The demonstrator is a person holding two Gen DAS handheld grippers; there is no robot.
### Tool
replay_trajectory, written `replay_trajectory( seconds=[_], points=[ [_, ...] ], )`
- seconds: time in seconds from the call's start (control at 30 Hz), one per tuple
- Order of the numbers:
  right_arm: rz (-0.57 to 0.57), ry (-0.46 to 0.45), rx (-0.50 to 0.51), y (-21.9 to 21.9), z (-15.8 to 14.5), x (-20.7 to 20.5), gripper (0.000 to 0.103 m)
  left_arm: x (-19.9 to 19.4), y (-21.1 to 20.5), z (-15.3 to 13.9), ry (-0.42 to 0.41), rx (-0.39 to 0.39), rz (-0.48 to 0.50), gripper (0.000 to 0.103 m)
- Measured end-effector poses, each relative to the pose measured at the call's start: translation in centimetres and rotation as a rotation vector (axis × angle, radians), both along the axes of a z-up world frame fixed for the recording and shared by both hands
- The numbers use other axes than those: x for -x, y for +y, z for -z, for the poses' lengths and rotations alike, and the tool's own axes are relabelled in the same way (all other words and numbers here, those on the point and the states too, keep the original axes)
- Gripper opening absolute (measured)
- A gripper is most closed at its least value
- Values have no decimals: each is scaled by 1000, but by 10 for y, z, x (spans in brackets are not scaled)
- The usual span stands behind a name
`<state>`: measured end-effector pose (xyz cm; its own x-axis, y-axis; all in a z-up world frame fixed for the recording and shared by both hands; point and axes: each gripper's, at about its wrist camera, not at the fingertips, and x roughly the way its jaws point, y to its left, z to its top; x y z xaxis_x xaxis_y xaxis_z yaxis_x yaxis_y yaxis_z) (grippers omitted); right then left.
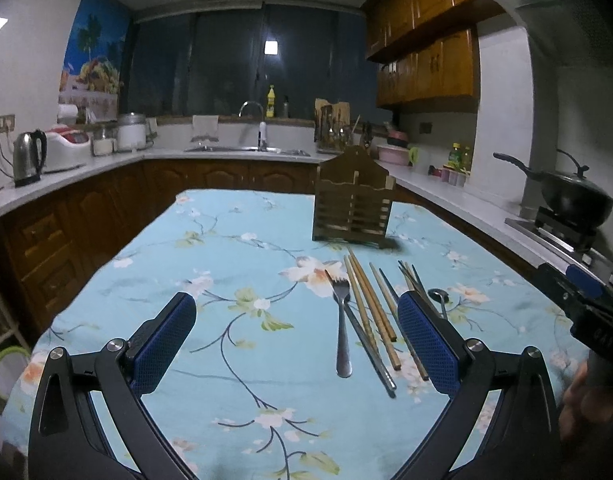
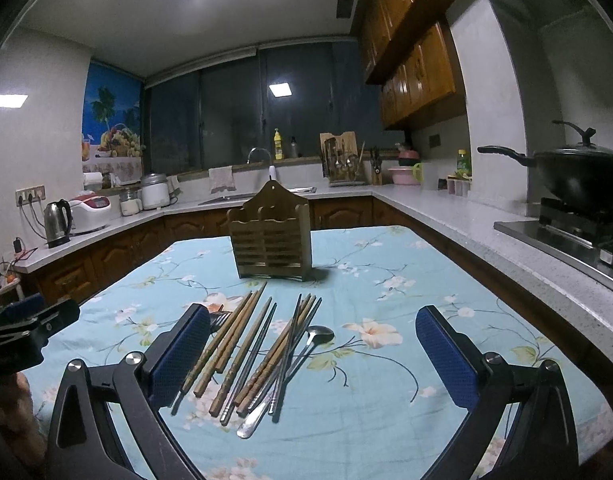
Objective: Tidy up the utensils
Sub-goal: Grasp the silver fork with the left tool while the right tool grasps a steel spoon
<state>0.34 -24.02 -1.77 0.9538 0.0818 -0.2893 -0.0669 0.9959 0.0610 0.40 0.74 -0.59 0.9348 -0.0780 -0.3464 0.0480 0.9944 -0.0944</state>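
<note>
Both tongs hang wide open above the tabletop (image 1: 106, 300), gripping nothing. The left tongs (image 1: 296, 322) frame bare floral cloth and one fork (image 1: 340, 320); their right pad covers part of the utensil row. The right tongs (image 2: 312, 330) sit over the row itself, their left pad hiding the fork's head.

The utensils lie side by side, handles toward the cameras. One fork (image 2: 218, 322) is at the left end, and one spoon (image 2: 302, 356) at the right. Between them lie wooden chopsticks (image 2: 234, 340) and metal chopsticks (image 2: 258, 356); they overlap, so an exact count cannot be told.

Beyond the row stands one slatted wooden utensil holder (image 2: 270, 240), upright, with two front compartments. Whether anything is inside cannot be told.

Past the tabletop's right side, one black wok (image 2: 578, 176) sits on the stove (image 2: 562, 236).
</note>
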Motion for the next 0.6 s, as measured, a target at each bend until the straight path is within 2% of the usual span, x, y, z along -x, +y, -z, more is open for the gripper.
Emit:
replay_trajectory(
  seconds=[0.33,0.6],
  points=[
    [-12,43,-14,-2,-2,-10,103,-14,1,-2,63,40,59,103],
    [-70,196,-97,-11,-1,-44,103,-52,-2,-2,186,71,127,101]
  ],
)
